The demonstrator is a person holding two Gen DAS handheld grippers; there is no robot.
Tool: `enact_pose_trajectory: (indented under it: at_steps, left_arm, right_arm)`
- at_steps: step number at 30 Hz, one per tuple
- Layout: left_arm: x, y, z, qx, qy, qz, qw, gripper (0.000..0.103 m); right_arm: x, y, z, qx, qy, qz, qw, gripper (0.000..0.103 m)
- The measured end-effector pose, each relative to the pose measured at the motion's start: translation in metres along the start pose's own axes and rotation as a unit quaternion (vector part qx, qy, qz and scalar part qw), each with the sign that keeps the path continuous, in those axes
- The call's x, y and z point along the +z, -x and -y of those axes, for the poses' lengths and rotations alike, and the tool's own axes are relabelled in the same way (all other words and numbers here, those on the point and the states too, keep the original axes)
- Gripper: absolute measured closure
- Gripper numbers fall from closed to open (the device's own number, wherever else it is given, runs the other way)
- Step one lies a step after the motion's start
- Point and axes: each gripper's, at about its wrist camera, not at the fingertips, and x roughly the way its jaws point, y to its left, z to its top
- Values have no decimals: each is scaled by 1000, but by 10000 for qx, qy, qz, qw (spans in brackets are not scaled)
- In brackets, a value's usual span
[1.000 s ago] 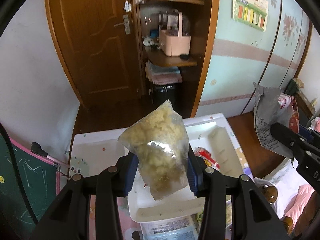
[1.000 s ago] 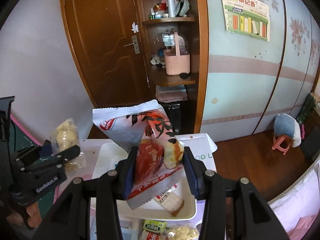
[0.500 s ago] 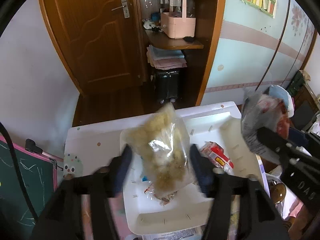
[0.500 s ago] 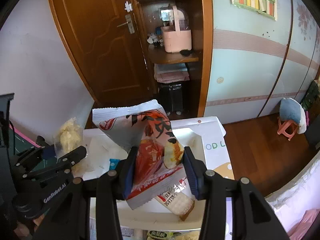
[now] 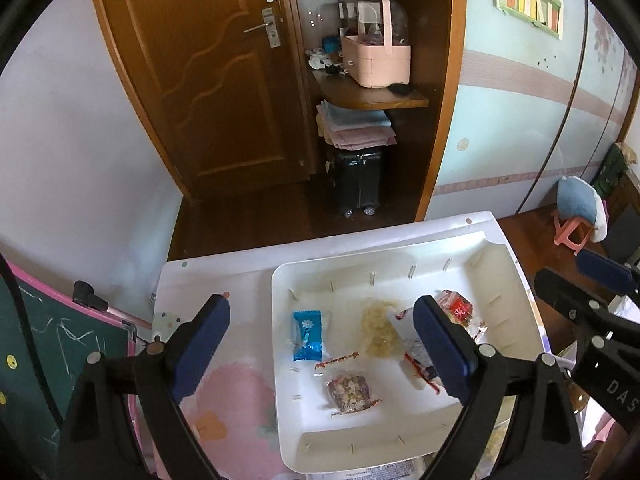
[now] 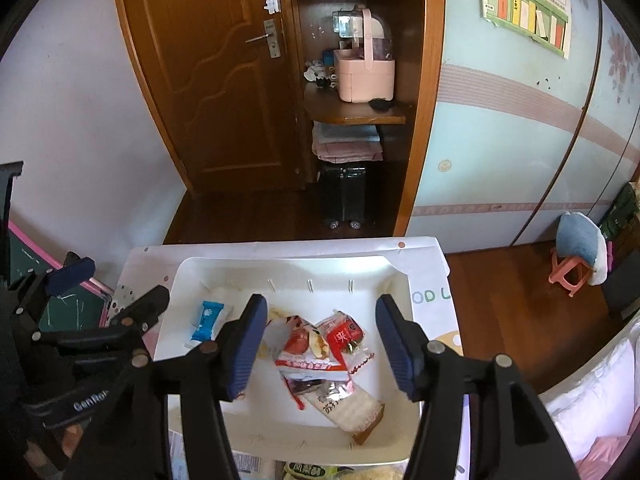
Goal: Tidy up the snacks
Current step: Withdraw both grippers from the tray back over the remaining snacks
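Observation:
A white tray [image 5: 500, 280] holds several snacks: a blue packet [image 5: 307, 334], a clear bag of pale yellow pieces [image 5: 378, 330], a small bag of mixed nuts [image 5: 352, 392] and a red-and-white chip bag [image 6: 306, 350]. My left gripper [image 5: 324, 350] is open and empty above the tray's left part. My right gripper [image 6: 320, 344] is open and empty above the chip bag, a red packet [image 6: 344, 332] and a long biscuit pack [image 6: 348, 404]. The tray shows in the right wrist view [image 6: 280, 270] too.
The tray sits on a white table with a floral cover [image 5: 224, 412]. A green chalkboard [image 5: 48, 344] stands at the left. More packets [image 6: 308, 472] lie at the near edge. A pink stool [image 6: 572, 268] stands on the floor at the right.
Both grippers lowered over the tray and opened. The clear yellow bag dropped from the left one into the tray, and the chip bag dropped from the right one.

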Motion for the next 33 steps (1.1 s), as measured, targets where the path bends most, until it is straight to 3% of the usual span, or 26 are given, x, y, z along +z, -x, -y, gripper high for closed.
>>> enact_pose_trajectory:
  at_steps: [10, 20, 33]
  left_arm:
    - [-8, 26, -2, 3, 34, 155, 9999, 10]
    - [-25, 80, 1, 0, 65, 475, 9989, 10]
    - [-86, 147, 32, -135, -9, 621, 9980, 7]
  right_arm:
    - [-13, 21, -2, -23, 74, -27, 10000, 46]
    - [-30, 68, 14, -103, -59, 120, 9999, 46]
    - [-89, 132, 47, -208, -165, 251, 9993, 46]
